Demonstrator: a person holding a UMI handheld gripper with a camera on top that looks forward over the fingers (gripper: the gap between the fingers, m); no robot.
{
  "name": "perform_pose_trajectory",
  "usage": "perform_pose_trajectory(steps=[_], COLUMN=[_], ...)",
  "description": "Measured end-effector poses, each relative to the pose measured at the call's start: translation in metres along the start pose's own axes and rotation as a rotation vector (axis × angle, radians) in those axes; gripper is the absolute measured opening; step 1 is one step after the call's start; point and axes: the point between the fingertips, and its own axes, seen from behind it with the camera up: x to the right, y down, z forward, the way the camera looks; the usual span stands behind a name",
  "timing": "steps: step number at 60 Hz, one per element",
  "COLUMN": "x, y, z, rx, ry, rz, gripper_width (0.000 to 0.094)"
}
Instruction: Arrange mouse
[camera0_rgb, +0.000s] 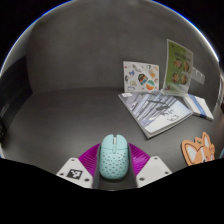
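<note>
A pale mint mouse (113, 156) with a dotted shell lies lengthwise between my fingers, its front pointing away from me. My gripper (113, 163) is shut on it: the magenta pads (88, 158) press on its left and right sides. The mouse is over the dark grey table (60, 110). I cannot tell whether it rests on the table or is held just above it. Its rear end is hidden behind the gripper body.
A stack of printed leaflets and booklets (158, 108) lies beyond the fingers to the right, with upright cards (180, 68) behind it. An orange cat-shaped item (199, 150) lies close on the right.
</note>
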Motion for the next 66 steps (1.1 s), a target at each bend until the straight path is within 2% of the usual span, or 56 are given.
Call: perform_pose_trajectory(steps=[1, 4, 7, 11, 15, 20, 27, 31, 34, 45, 49, 57, 66], x=[0.0, -0.003, -0.017, -0.032, -0.024, 0.026, 0.144, 0.214, 0.253, 0.313, 0.309, 0.307, 0.308], y=[-0.001, -0.002, -0.013, -0.047, -0.087, -0.139, -0.171, -0.152, -0.123, 0.008, 0.034, 0.053, 0.057], z=[0.0, -0.004, -0.018, -0.051, -0.09, -0.148, -0.203, -0.205, -0.191, -0.107, -0.086, -0.069, -0.068], rx=[0.002, 0.002, 0.033, 0.115, 0.234, 0.375, 0.477, 0.447, 0.399, 0.134, 0.098, 0.075, 0.061], ry=[0.005, 0.007, -0.033, -0.09, -0.111, -0.065, 0.068, 0.126, 0.131, 0.034, -0.006, -0.026, -0.017], rz=[-0.009, -0.06, -0.089, -0.097, -0.113, -0.126, -0.13, -0.103, -0.07, 0.031, 0.03, 0.015, 0.031], gripper_width=[0.0427, 0.0398, 0.0398, 0.0397, 0.0397, 0.0395, 0.0393, 0.0391, 0.039, 0.0393, 0.0394, 0.04, 0.0512])
